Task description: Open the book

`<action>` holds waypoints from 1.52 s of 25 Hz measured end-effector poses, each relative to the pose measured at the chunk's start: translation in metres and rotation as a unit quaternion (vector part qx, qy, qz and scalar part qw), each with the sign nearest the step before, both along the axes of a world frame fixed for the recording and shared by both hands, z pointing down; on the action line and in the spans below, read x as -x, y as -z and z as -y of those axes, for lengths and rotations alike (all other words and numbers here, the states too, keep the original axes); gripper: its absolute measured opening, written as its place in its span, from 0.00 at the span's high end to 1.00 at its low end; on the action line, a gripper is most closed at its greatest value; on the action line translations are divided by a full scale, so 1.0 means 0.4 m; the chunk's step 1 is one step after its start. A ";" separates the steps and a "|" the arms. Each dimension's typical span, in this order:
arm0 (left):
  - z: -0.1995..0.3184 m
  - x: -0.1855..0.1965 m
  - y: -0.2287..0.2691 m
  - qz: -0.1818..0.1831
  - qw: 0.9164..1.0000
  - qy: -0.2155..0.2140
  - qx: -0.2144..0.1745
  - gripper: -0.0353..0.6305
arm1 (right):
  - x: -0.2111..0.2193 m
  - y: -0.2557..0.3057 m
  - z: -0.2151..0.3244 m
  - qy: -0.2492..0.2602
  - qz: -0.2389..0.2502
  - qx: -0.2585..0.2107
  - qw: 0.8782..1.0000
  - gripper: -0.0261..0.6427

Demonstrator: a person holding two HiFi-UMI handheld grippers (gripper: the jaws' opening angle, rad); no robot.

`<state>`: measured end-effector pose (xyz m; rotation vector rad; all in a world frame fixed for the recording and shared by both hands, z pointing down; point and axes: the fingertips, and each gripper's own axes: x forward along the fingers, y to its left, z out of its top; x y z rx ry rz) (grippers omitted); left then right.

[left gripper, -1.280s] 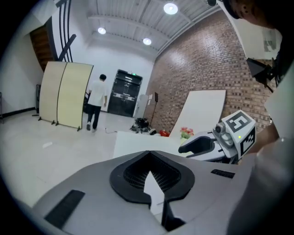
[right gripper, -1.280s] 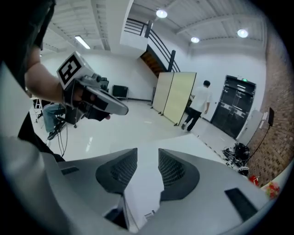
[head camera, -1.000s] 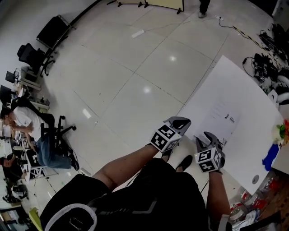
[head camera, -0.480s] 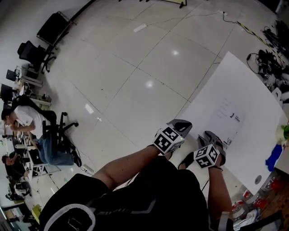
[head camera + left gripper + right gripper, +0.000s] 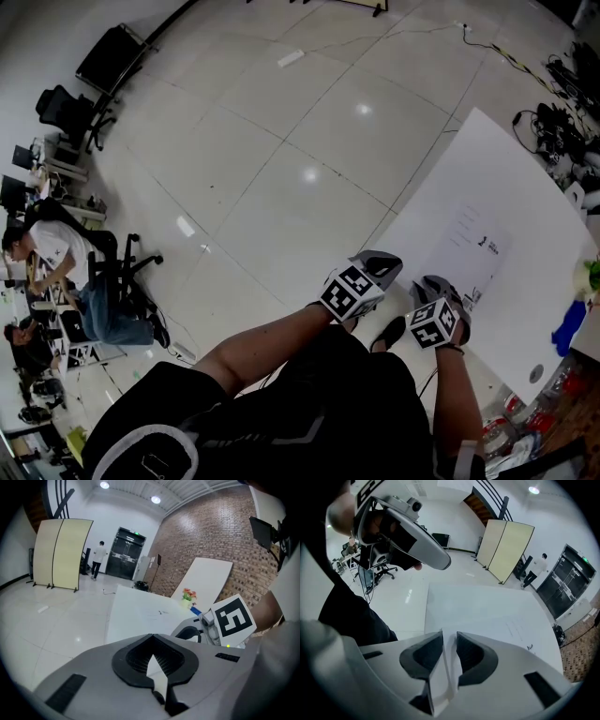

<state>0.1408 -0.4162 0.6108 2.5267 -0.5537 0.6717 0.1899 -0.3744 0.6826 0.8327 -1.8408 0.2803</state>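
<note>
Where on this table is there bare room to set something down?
The far half of the white table, beyond the book, is bare up to its far edge. A bare strip also runs between the book and the flowers. It is crowded at the table's end, where the flowers and a blue object stand.

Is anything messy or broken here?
Nothing looks spilled or broken. The white book sits on the table. Only the tangled cables on the floor beyond the table look messy.
</note>
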 end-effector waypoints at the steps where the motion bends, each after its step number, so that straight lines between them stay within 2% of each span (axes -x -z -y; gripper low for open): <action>1: 0.000 0.000 0.000 0.000 1.000 0.000 -0.001 0.95 | 0.001 0.002 0.000 -0.002 0.007 0.001 1.000 0.83; 11: -0.005 -0.015 0.005 -0.012 1.000 0.000 0.001 0.95 | 0.001 0.005 -0.005 -0.003 0.047 0.014 0.999 0.88; 16: -0.009 -0.020 0.004 -0.011 1.000 -0.005 0.004 0.95 | 0.006 0.010 -0.005 0.005 0.045 0.021 0.999 0.90; 23: -0.007 -0.023 0.001 -0.009 1.000 -0.006 0.003 0.95 | 0.005 0.023 0.001 -0.020 0.048 0.002 0.999 0.93; 28: 0.005 -0.021 0.018 -0.014 1.000 0.000 -0.007 0.95 | -0.004 0.077 0.020 -0.066 0.062 -0.045 0.995 0.94; 32: 0.006 -0.035 0.042 -0.019 1.000 -0.007 -0.015 0.95 | -0.037 0.155 0.015 -0.122 0.106 -0.092 0.983 0.95; 38: -0.006 -0.099 0.095 -0.036 0.998 -0.035 -0.032 0.95 | -0.147 0.268 -0.020 -0.233 0.181 -0.157 0.942 0.95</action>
